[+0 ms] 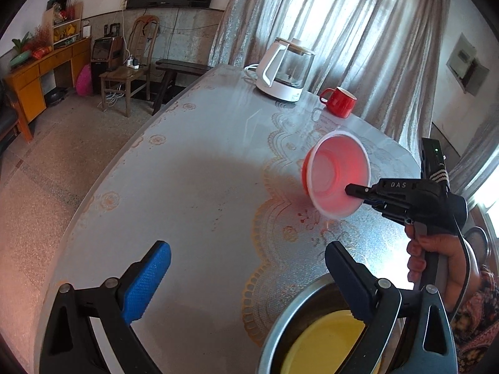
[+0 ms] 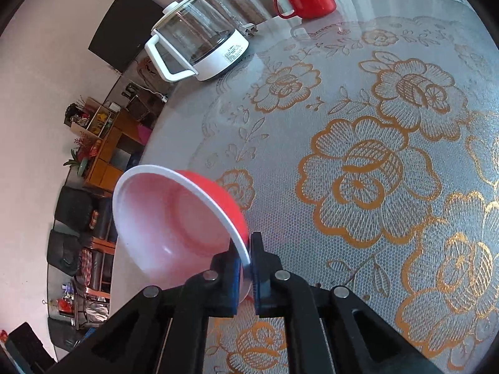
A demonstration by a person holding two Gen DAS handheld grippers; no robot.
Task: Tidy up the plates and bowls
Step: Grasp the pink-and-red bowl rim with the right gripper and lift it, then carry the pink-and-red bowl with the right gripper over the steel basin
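Pinching the rim of one red bowl point(image 2: 174, 218), right gripper point(image 2: 246, 268) holds it tilted above the table point(image 1: 193, 162). Left gripper point(image 1: 249, 280) released, partly hiding one metal basin point(image 1: 280, 327); yellow dish point(image 1: 318, 342) inside, cut off. One mug point(image 1: 340, 101), one kettle point(image 1: 283, 70).

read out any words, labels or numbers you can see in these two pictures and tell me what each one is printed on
"DAS": pale letters on the black body of the right gripper, which pinches the rim of the red plastic bowl.
Label on the white base of the glass electric kettle: small dark print, too small to read.
Nothing else readable.
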